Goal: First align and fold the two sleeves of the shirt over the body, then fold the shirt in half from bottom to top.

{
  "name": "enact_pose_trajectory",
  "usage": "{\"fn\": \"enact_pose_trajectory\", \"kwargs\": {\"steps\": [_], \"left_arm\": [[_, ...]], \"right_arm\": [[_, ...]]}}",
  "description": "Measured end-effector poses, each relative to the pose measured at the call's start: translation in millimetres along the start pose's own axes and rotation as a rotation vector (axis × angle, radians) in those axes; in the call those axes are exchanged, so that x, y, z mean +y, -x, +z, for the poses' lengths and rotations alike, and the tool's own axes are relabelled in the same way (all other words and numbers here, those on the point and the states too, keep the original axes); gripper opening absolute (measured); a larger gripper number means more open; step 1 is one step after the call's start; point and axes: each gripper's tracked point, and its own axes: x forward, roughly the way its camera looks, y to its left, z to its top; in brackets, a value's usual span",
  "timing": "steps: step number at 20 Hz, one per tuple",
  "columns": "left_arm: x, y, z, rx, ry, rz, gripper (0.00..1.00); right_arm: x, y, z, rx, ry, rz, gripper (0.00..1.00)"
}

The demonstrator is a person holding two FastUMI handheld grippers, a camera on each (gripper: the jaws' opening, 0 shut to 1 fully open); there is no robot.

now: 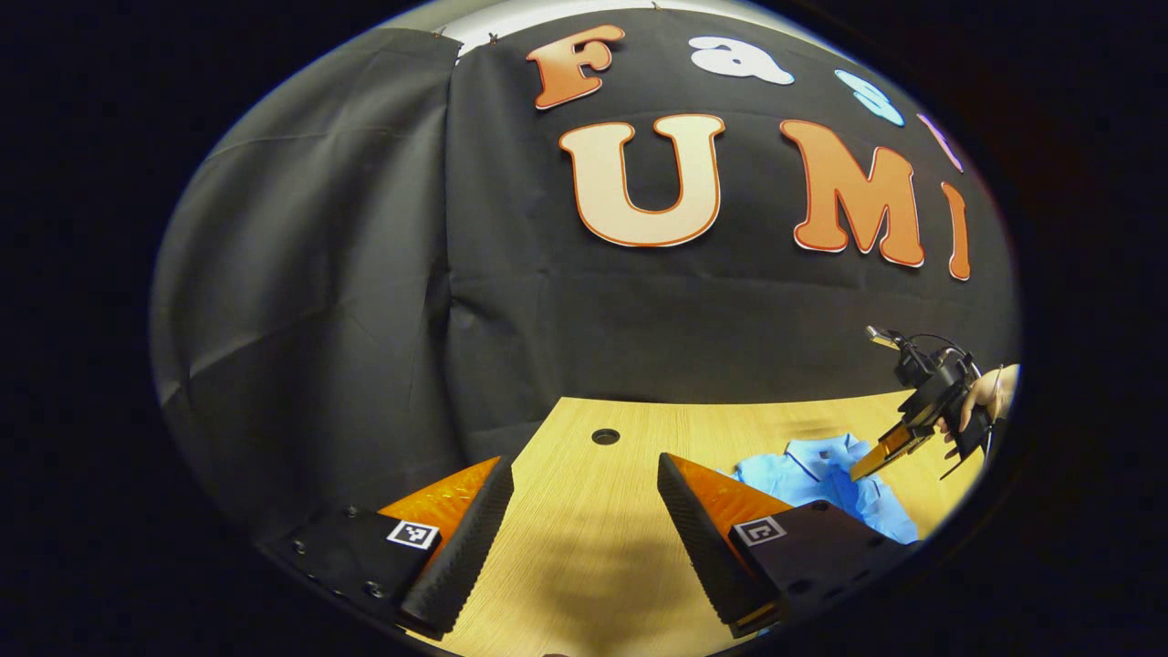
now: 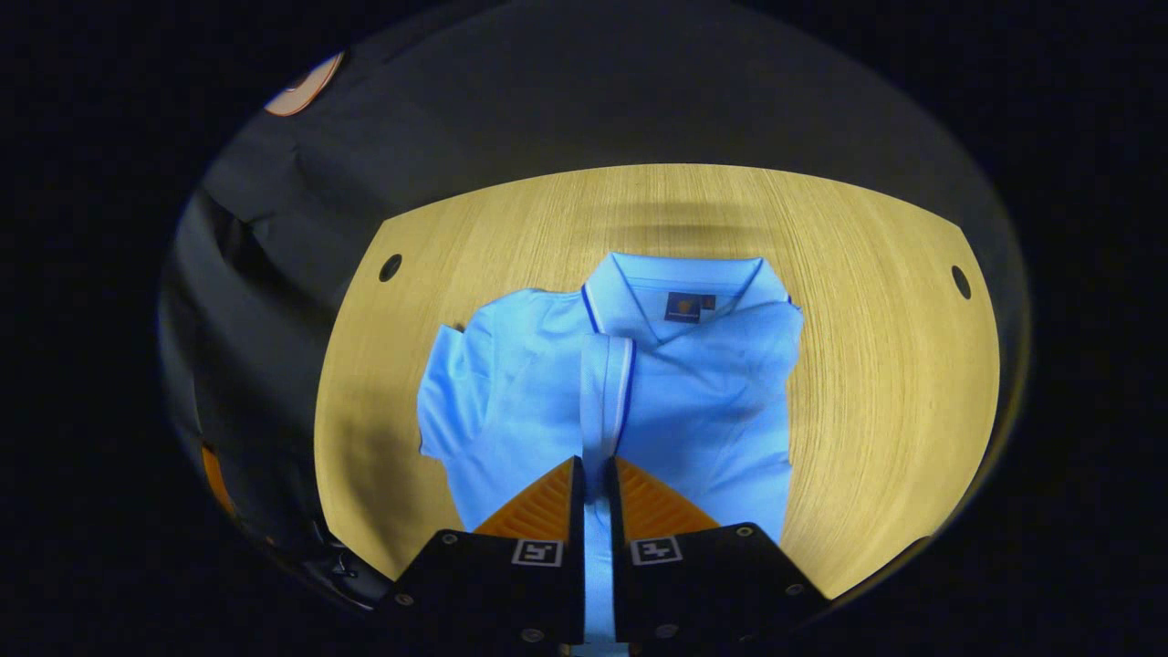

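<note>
We see the right tool [image 2: 595, 467] pinching a sleeve [image 2: 606, 392] of the shirt [image 2: 712, 401]; the left tool [image 1: 584, 484] is spread wide over bare surface [image 1: 584, 557].

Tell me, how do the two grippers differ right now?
The left gripper has its fingers spread wide with nothing between them; the right gripper is nearly closed, pinching a sleeve of the blue shirt. The left gripper hangs over bare table beside the shirt; the right gripper sits above the shirt's middle. Both are two-fingered tools with ridged pads.
</note>
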Motion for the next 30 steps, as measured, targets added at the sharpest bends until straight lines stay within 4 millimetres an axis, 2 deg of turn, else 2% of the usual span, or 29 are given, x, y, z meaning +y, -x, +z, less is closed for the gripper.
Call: {"fn": "enact_pose_trajectory", "kwargs": {"steps": [1, 3, 4, 5, 6, 7, 8, 9, 10, 14, 17, 21, 23, 27, 30], "left_arm": [[-3, -2, 1, 0.001, -0.003, -0.005, 1.0], [-6, -4, 2, 0.0, -0.009, -0.01, 1.0], [-8, -5, 4, 0.002, -0.006, -0.015, 1.0], [-10, -6, 6, 0.0, 0.003, -0.018, 1.0], [-14, -7, 8, 0.003, 0.014, -0.025, 1.0], [-17, -9, 8, 0.007, 0.025, -0.035, 1.0], [-21, -11, 9, 0.013, 0.034, -0.045, 1.0], [-25, -13, 10, 0.02, 0.04, -0.054, 1.0], [-29, -19, 10, 0.03, 0.043, -0.062, 1.0], [-52, -50, -14, 0.159, 0.063, -0.118, 1.0], [-76, -66, -35, 0.296, 0.132, -0.192, 0.99], [-103, -93, -62, 0.466, 0.109, -0.257, 0.99], [-117, -100, -80, 0.574, 0.106, -0.288, 0.98], [-144, -122, -107, 0.739, 0.054, -0.331, 0.99], [-154, -137, -129, 0.827, 0.026, -0.327, 1.0]], "right_arm": [[5, 1, 2, -0.008, -0.007, 0.015, 0.15], [11, 6, 6, -0.03, -0.022, 0.034, 0.29], [12, 9, 8, -0.04, -0.023, 0.037, 0.49], [12, 13, 8, -0.049, -0.021, 0.034, 0.47], [8, 16, 9, -0.062, -0.021, 0.025, 0.73], [6, 18, 11, -0.075, -0.021, 0.017, 0.76], [1, 20, 12, -0.085, -0.024, 0.008, 0.89], [-5, 22, 10, -0.091, -0.031, -0.006, 0.87], [-9, 24, 11, -0.101, -0.039, -0.015, 0.99], [-25, 37, 16, -0.161, -0.049, -0.04, 0.99], [-38, 60, 22, -0.232, -0.049, -0.06, 1.0], [-57, 97, 34, -0.359, -0.055, -0.096, 0.99], [-57, 111, 36, -0.395, -0.065, -0.084, 0.99], [-63, 138, 27, -0.423, -0.103, -0.036, 0.98], [-67, 150, 16, -0.427, -0.14, 0.006, 0.99]]}}
